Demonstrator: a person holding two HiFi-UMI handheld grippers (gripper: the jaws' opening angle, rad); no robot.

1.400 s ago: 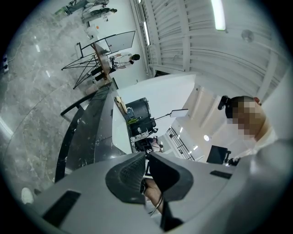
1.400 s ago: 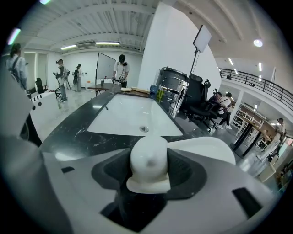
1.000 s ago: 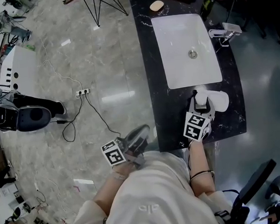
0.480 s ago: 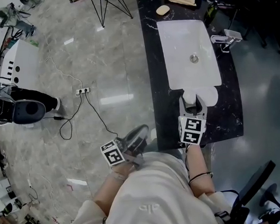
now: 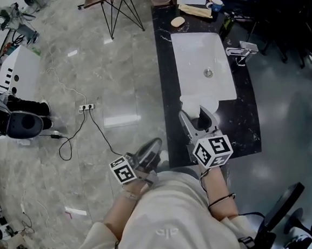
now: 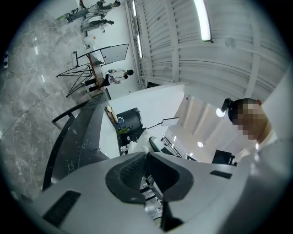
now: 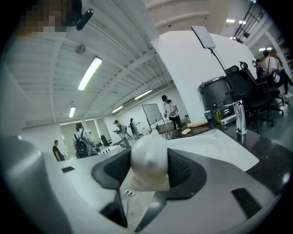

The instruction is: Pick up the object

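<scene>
My right gripper (image 5: 195,117) is shut on a white rounded object (image 5: 190,102) and holds it up over the near end of the black marble counter (image 5: 169,93). In the right gripper view the object (image 7: 149,157) fills the gap between the two dark pads, which press on both its sides, and its narrow top points up. My left gripper (image 5: 154,148) is shut with nothing in it, low at my left side over the floor. In the left gripper view its jaws (image 6: 145,170) meet.
A white sink (image 5: 202,63) is set into the counter, with a chrome faucet (image 5: 240,51) on its right. At the far end lie an oval soap (image 5: 178,21), a wooden board (image 5: 195,10) and a mug (image 5: 215,4). Cables and a power strip (image 5: 86,107) cross the floor on the left.
My right gripper has lifted the white object off the counter, carried it up and to the left, and tilted it towards level. The left gripper has hardly moved.
</scene>
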